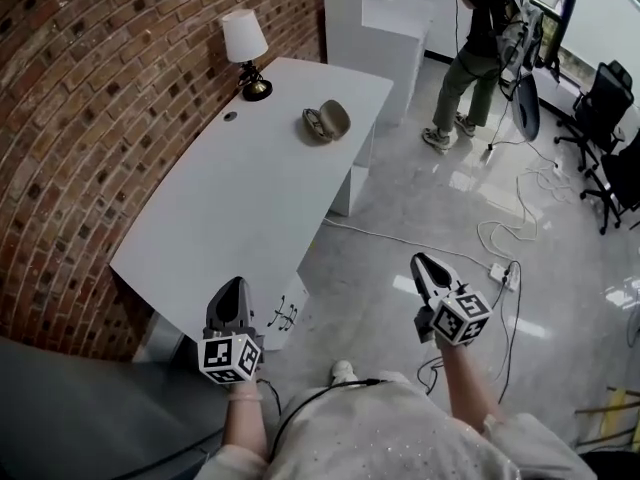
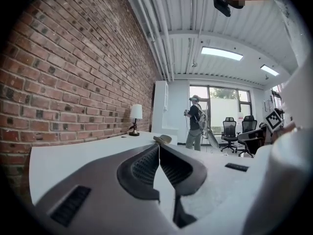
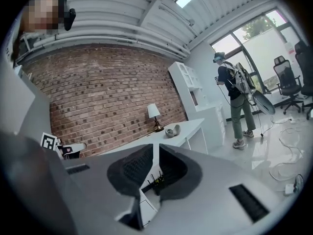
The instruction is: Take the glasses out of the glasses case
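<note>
A tan glasses case (image 1: pixel 326 122) lies open at the far end of the white table (image 1: pixel 250 208). Something dark sits in its left half, too small to make out. The case also shows far ahead in the left gripper view (image 2: pixel 163 139) and the right gripper view (image 3: pixel 172 130). My left gripper (image 1: pixel 232 284) hovers over the table's near edge, jaws shut and empty (image 2: pixel 159 148). My right gripper (image 1: pixel 420 261) hangs over the floor to the right of the table. Its jaws stand a narrow slit apart with nothing between them (image 3: pixel 155 148).
A white-shaded lamp (image 1: pixel 246 53) stands at the table's far left, by the brick wall. A person (image 1: pixel 480 48) stands on the glossy floor beyond the table. Black office chairs (image 1: pixel 600 98) are at the far right. Cables (image 1: pixel 500 238) and a power strip (image 1: pixel 497 271) lie on the floor.
</note>
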Demonstrator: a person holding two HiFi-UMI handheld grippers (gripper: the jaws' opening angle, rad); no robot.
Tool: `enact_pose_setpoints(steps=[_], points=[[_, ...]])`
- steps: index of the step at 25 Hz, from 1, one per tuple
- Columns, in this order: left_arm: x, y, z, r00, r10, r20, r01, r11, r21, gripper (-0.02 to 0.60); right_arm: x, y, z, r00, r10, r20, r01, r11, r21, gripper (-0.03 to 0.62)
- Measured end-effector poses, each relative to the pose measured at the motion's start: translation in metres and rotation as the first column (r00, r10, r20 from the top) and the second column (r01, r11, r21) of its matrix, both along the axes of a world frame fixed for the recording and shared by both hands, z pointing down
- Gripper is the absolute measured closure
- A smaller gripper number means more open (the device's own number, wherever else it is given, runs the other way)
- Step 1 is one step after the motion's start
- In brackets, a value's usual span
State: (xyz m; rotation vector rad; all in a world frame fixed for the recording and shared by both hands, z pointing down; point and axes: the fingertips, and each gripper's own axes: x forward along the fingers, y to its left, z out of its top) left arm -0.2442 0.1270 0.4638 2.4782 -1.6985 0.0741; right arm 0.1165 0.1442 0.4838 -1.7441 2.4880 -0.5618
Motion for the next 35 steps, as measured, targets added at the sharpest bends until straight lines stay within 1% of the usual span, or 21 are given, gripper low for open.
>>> enact_pose_setpoints(steps=[4,10,15,22,35], points=[[-0.001,-0.006,0.002,1.0,0.005,-0.011,-0.005,1.0,-0.001,0.575,0.001,-0.004,0.0,1.0,0.01,0.01,-0.01,1.0,-0.008,0.503],[-0.001,-0.01,0.008,1.0,0.005,-0.028,-0.006,1.0,-0.013,0.575,0.005,-0.015,-0.004,1.0,0.021,0.016,-0.021,1.0,-0.004,0.462],[-0.007,-0.026,0.009,0.999,-0.024,-0.029,0.023,1.0,-0.01,0.575,0.004,-0.041,-0.005,1.0,0.002,0.018,-0.002,1.0,0.004,0.442],[-0.015,-0.072,0.0,0.998,-0.062,-0.033,0.062,0.998,-0.002,0.575,-0.003,-0.105,-0.006,0.999,-0.028,0.039,0.028,1.0,0.005,0.434],[0.009,-0.182,-0.002,0.995,-0.094,-0.031,0.093,0.995,-0.017,0.575,-0.006,-0.235,0.001,0.992,-0.124,0.024,0.125,0.991,-0.041,0.441]])
